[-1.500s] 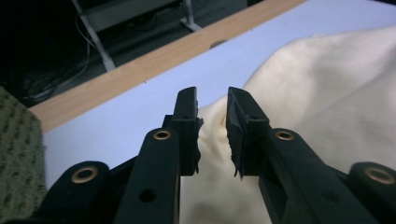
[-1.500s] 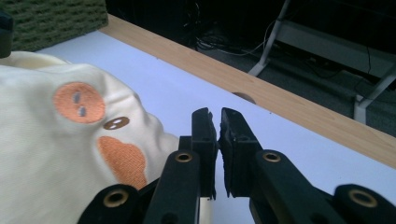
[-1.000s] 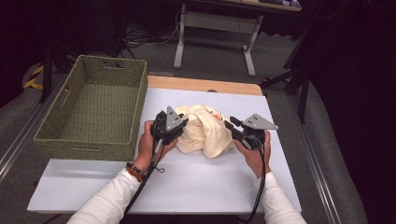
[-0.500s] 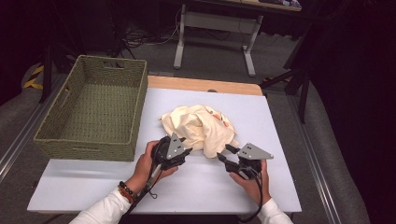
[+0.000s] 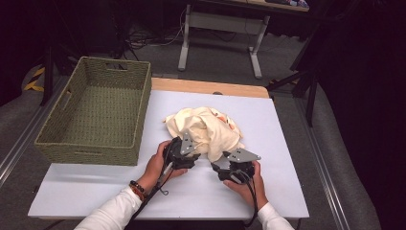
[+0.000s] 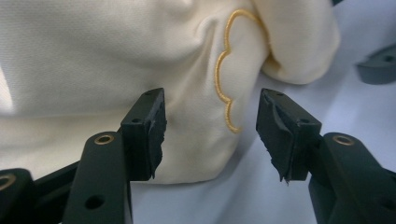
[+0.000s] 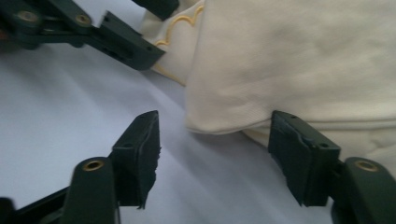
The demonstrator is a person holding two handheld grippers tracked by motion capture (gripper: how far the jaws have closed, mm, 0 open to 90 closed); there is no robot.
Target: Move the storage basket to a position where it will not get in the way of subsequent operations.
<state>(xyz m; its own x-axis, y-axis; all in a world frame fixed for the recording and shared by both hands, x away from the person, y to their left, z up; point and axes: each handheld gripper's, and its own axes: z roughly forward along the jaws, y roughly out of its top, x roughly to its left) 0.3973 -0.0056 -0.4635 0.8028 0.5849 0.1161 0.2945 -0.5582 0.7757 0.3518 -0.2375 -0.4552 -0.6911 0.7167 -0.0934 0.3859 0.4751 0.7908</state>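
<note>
Woven basket (image 5: 95, 115): an olive wicker basket is seen on the white table (image 5: 287, 143), at about nine o'clock from the garment; nothing is seen inside it.

Table: a white sheet is laid over a wooden top, of which a strip is seen at twelve o'clock.

Garment (image 5: 206, 132): a cream cloth is bunched in a heap near the middle of the table, with a patch of orange print at its two o'clock side. In the left gripper view, yellow scalloped stitching (image 6: 224, 88) is seen on a fold.

Left gripper (image 5: 189, 155): it is held at the heap's seven o'clock edge. Its jaws have just been opening and are parted; a fold lies between and beyond them, but no pad is pressed on it.

Right gripper (image 5: 221, 166): it is held at the heap's five o'clock edge. Its jaws have also just been opening and stand apart, with a hem (image 7: 224, 126) lying on the table in the gap, ungripped.

Step in hand: both claws are judged to be lined up on the near edge for a fresh hold.

Next move: each claw probably needs to be pushed on toward twelve o'clock, so that a single layer is taken, then closed.
</note>
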